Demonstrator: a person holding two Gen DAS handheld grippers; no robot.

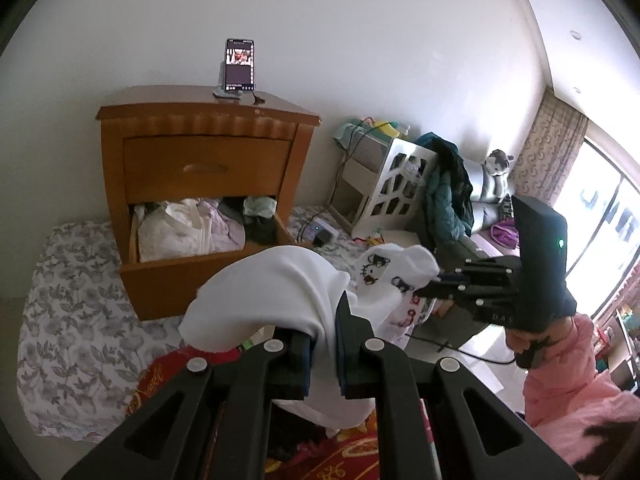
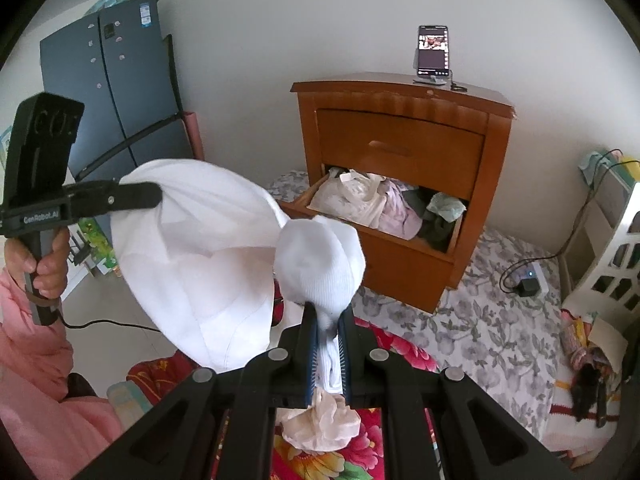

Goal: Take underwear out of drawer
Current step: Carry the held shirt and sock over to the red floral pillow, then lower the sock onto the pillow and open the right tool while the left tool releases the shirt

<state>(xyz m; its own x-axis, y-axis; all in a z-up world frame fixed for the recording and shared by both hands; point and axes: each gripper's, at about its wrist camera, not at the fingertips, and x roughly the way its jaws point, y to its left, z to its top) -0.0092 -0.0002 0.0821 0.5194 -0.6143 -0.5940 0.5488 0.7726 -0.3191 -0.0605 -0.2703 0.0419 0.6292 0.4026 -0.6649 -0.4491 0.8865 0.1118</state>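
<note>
Both tongs, left [image 1: 323, 340] and right [image 2: 328, 344], are clamped on opposite ends of the white underwear [image 2: 192, 264], stretched crosswise between them, clear of the open bottom drawer [image 1: 192, 256] beyond.

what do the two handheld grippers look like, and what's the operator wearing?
Both are matte black. The left gripper has a boxy black housing with raised letters, white "GenRobot.AI" lettering on its side, a grey handle and a thin black cable trailing from the base. The right gripper has silver screw heads, a lit green light on its housing and blue-edged finger pads. The person wears pink sleeves.
</note>
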